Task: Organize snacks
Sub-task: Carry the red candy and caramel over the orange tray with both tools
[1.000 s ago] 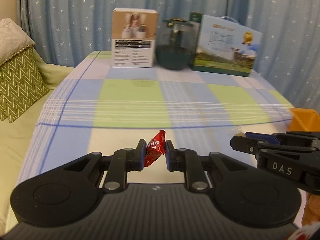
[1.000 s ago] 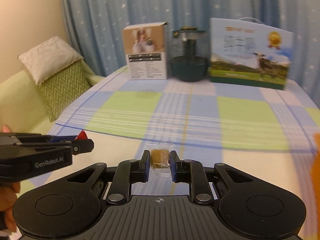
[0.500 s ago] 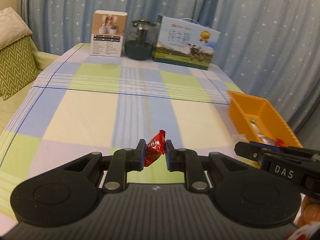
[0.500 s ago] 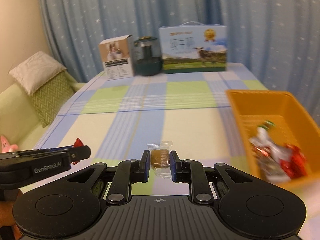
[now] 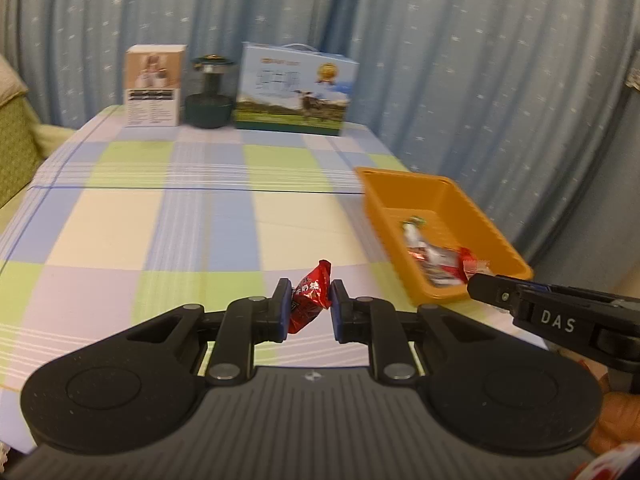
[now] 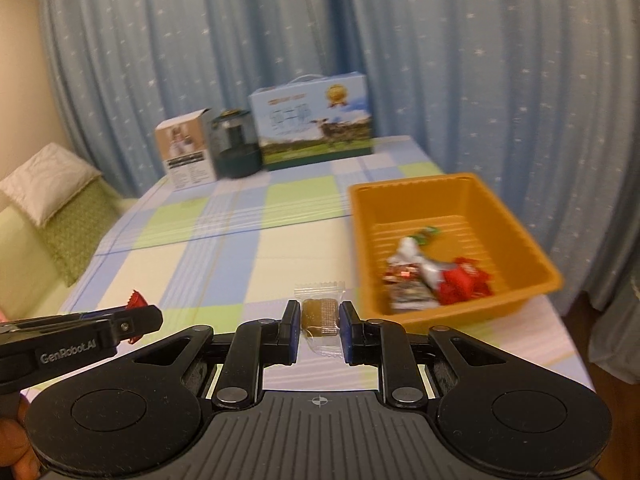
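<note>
Two hand-held grippers are hovering above the checked worktop (image 5: 168, 216), each one clamped on a snack. The left hand-held gripper (image 5: 307, 307) is pinching a red-wrapped candy (image 5: 308, 300) between its blue pads, with the twisted top of the wrapper sticking up above the fingers. The right hand-held gripper (image 6: 320, 330) is squeezing a brown sweet in a clear wrapper (image 6: 320, 316), the crimped edge of the wrapper showing above and below the fingers. An orange tray (image 6: 516, 216) is sitting near the right edge of the worktop, ahead and to the right of both grippers, and is holding a small heap of wrapped snacks (image 6: 432, 276) in red, silver and green. At the far end of the worktop, a white carton (image 5: 154, 86), a dark jar (image 5: 210, 96) and a blue gift box with a cow picture (image 5: 294, 88) are standing in a row before a blue starred curtain (image 5: 460, 40).
</note>
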Motion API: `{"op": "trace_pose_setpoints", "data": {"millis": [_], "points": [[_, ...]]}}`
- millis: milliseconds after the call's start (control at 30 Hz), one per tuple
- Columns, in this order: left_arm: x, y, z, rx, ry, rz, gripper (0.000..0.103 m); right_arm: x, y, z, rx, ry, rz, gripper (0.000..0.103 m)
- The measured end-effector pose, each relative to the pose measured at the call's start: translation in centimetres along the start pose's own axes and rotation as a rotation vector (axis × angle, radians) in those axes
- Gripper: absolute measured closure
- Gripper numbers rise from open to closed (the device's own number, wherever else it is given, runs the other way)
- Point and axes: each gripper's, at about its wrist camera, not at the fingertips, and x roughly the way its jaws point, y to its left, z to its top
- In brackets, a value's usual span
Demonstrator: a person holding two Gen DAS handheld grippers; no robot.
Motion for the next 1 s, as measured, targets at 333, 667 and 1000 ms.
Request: {"op": "trace_pose_setpoints", "data": {"millis": [333, 667, 1000], "points": [[0.6, -5.8, 0.2, 0.056, 0.013, -0.1, 0.085, -3.2, -4.6, 0.1, 0.031, -0.026, -0.108, 0.082], [1.6, -8.9, 1.1, 0.09, 0.013, -0.152, 0.085, -4.2, -6.9, 0.7, 0.048, -0.048, -0.15, 0.082], [2.7, -10.9, 2.4, 0.11, 0.009, -0.183, 0.085, -3.7, -8.0, 1.6, 0.055, -0.05, -0.158, 0.082]]}}
